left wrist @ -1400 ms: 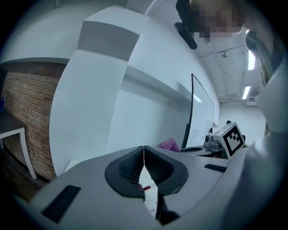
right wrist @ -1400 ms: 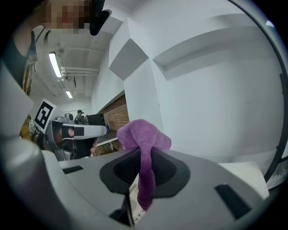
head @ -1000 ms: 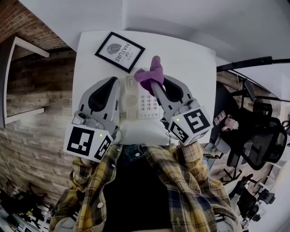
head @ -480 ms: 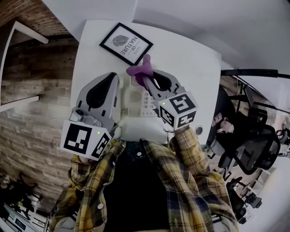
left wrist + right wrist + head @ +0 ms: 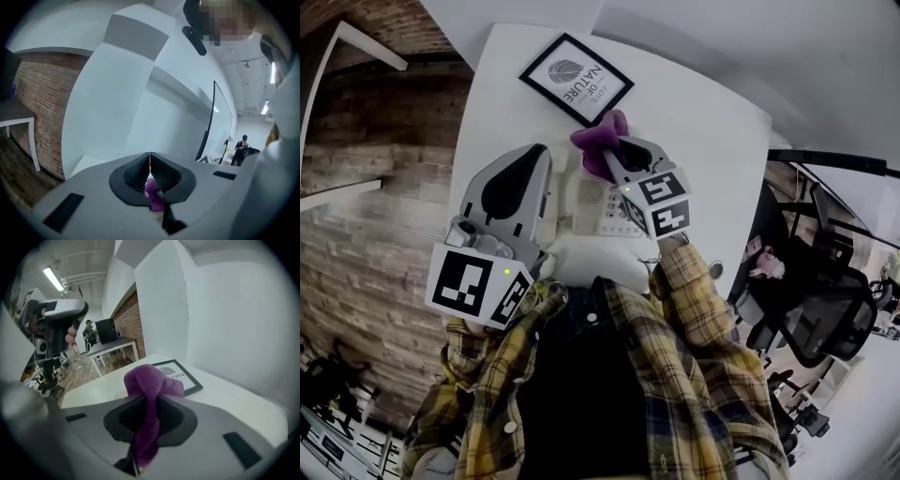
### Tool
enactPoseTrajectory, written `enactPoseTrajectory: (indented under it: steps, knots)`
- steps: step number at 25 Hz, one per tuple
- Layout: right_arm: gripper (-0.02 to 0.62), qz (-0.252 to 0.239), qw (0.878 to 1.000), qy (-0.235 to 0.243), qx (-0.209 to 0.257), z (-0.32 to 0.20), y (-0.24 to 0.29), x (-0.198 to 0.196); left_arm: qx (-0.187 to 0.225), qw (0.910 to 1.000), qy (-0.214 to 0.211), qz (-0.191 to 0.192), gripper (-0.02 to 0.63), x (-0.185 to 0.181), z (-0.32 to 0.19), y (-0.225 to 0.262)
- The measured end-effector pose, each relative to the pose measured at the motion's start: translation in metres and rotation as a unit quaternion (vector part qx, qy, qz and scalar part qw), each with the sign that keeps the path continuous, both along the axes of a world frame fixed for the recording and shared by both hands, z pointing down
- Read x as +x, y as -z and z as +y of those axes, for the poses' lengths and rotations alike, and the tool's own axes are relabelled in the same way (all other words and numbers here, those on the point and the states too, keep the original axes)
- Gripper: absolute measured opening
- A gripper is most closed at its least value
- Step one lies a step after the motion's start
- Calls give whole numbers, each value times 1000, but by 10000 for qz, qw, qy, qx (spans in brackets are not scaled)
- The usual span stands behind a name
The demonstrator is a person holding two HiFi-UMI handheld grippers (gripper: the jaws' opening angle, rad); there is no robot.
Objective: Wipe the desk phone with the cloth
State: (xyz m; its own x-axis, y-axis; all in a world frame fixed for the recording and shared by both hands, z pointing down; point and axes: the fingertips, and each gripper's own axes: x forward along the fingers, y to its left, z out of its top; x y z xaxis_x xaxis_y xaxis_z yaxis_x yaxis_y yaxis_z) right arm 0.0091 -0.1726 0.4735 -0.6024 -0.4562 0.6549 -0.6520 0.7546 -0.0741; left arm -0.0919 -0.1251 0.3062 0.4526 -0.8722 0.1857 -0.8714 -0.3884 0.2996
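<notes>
Bare table (image 5: 712,141) is left at centre right. Upper centre is blocked by a framed picture (image 5: 575,78) and the desk phone (image 5: 584,199).

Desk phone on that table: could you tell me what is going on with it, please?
A person holds a gripper in each hand above a white table. The right gripper is shut on a purple cloth, held at the far end of the phone; whether the cloth touches the phone is unclear. The left gripper, jaws together and empty, hangs over the phone's left side. A framed picture lies beyond the phone.
</notes>
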Motion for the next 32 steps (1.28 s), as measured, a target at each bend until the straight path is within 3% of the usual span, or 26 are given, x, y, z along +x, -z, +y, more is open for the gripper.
enactPoseTrajectory:
  steps: [13,24,32]
  knots:
    - [61,168,9989,200,-386,15,-19,-10,30,9999,28,-100,15,1,12,0]
    - [61,-241,9954,98,-919,44,-23,-4,120,9997,67,-177,15,1,23,7]
    - [63,-399,9897,350,-1330,92,-37,-5,131,9996,109,-229,15,0,32,10]
